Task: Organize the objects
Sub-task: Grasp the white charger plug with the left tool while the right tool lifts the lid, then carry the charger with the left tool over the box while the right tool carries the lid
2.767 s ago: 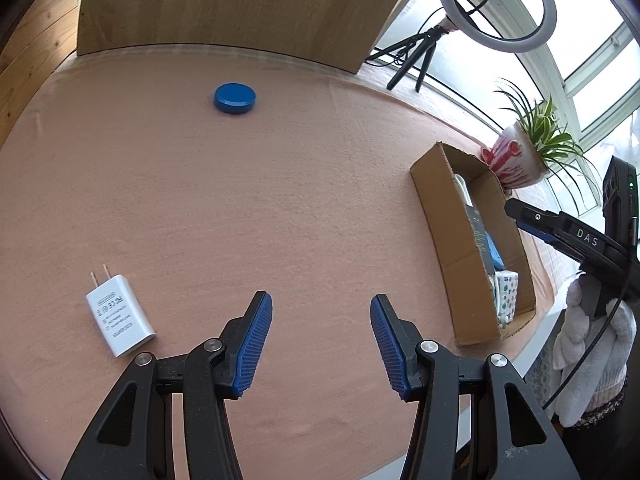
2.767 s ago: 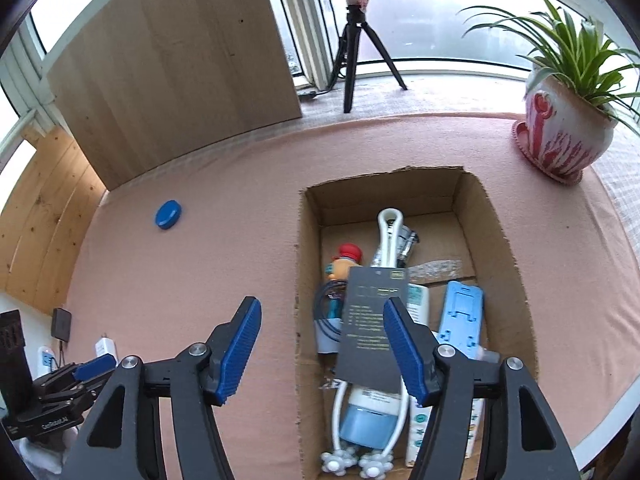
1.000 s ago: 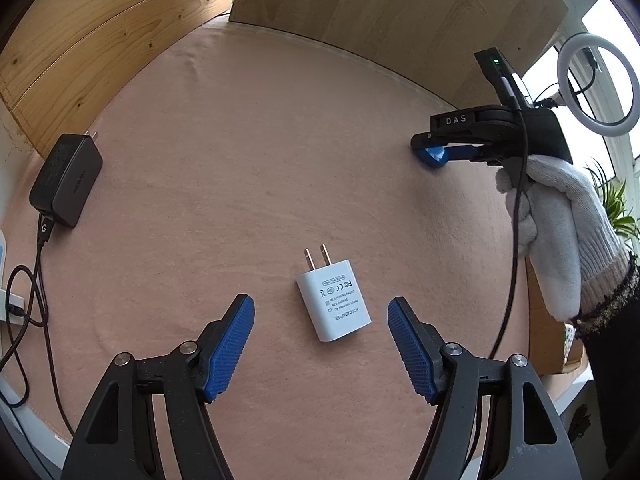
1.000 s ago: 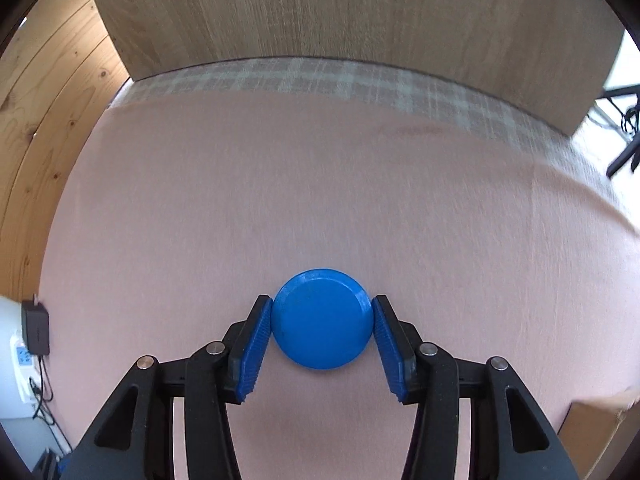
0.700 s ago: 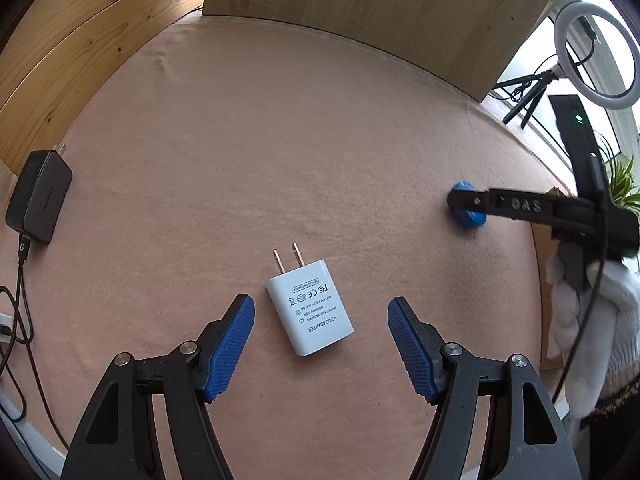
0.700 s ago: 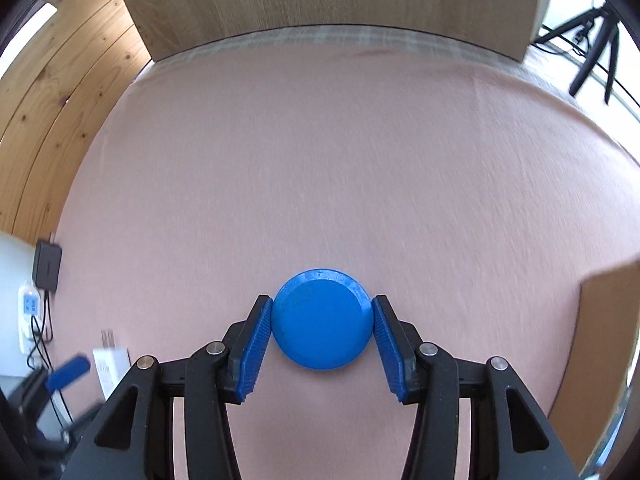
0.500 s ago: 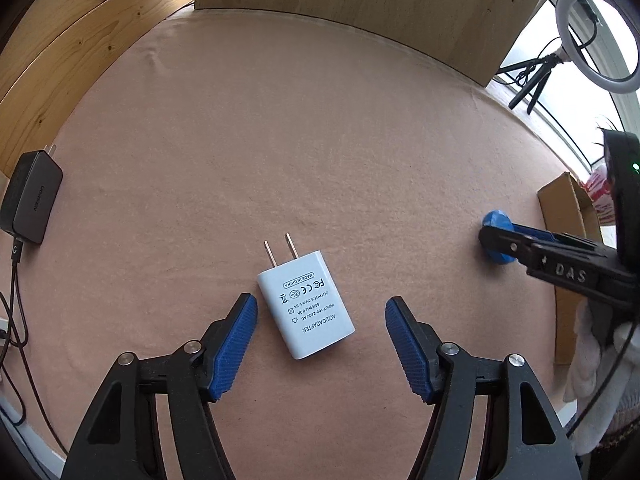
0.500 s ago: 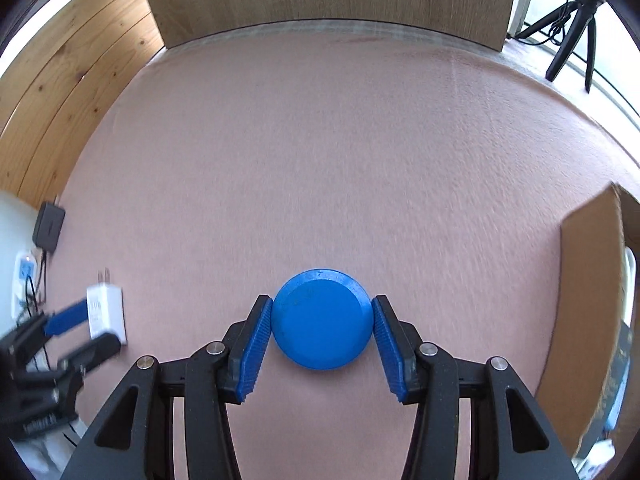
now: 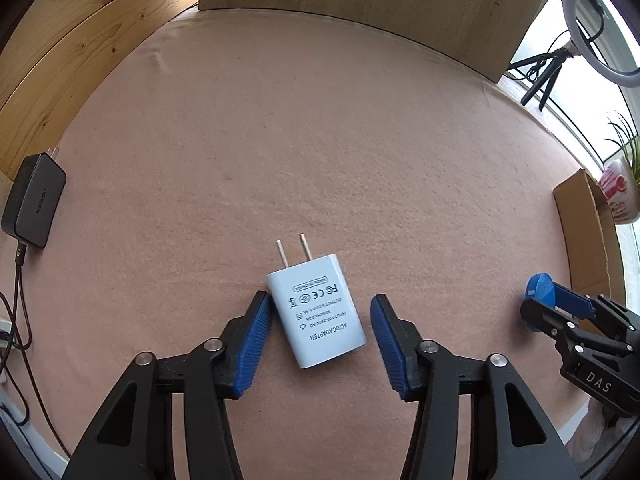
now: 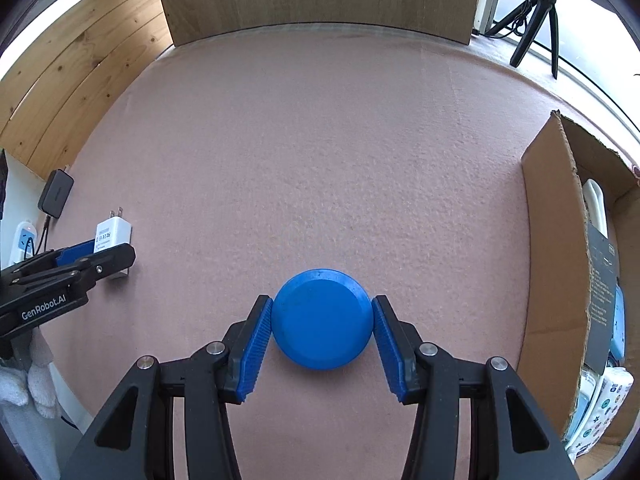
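Right gripper (image 10: 322,334) clenches the blue lid (image 10: 322,319). Left gripper (image 9: 318,342), spread, straddles the skewed white charger (image 9: 316,316) mid-desk; closing may twist it loose.

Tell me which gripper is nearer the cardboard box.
Right. The right gripper, shut on the blue disc, is just left of the cardboard box; the left gripper straddles the white charger far across the cloth.

Open brown cardboard box (image 10: 554,264): contents cut off at the right edge (mostly unidentifiable).
Round white ring light (image 9: 600,20): partly cropped.
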`<state>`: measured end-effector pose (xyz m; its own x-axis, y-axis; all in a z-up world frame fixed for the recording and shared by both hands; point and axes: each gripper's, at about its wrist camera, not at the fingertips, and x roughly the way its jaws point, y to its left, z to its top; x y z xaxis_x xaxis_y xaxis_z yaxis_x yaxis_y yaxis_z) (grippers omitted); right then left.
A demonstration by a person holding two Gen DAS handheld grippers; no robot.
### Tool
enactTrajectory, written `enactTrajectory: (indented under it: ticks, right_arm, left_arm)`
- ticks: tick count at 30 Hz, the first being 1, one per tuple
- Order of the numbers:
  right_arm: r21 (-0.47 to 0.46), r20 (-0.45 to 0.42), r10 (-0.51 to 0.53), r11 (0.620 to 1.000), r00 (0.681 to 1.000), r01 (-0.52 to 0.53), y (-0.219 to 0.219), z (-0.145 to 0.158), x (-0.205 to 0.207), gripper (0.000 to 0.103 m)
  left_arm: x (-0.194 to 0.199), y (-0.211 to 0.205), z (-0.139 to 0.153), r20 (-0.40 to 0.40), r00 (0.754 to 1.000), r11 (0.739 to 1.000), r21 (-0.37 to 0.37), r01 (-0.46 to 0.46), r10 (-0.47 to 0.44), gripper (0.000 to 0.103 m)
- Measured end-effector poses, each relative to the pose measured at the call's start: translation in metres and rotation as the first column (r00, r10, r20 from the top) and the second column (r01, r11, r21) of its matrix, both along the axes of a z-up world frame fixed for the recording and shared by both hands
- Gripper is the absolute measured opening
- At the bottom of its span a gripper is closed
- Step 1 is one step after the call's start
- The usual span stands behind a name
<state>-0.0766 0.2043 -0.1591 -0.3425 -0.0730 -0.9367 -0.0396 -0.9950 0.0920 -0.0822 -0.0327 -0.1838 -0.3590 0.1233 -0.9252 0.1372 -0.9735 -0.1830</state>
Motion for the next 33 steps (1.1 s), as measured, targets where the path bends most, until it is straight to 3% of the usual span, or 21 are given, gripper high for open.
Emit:
enactTrajectory:
  ticks: [5,18,27,33]
  right_arm:
    - [-0.005,-0.012,-0.011,1.000,1.000,0.010,0.000,0.003,0.006,0.046]
    - [-0.049,-0.073,-0.061,0.997,0.995,0.058,0.020,0.028,0.026,0.046]
    - [-0.085,-0.150,-0.139,0.988,0.979,0.127,0.068,0.064,0.043,0.046]
    - [-0.073,-0.200,-0.202,0.979,0.959,0.191,0.112,0.088,0.056,0.046]
  left_arm:
    - [-0.003,-0.003,0.000,-0.013,1.000,1.000,-0.001,-0.003,0.003,0.039]
    - [0.001,0.024,0.019,-0.042,0.998,0.996,0.074,0.044,-0.041,0.039]
    - [-0.014,0.091,0.050,-0.111,0.983,0.981,0.117,0.156,-0.143,0.039]
    - [-0.041,0.162,0.067,-0.160,0.958,0.957,0.131,0.258,-0.236,0.039]
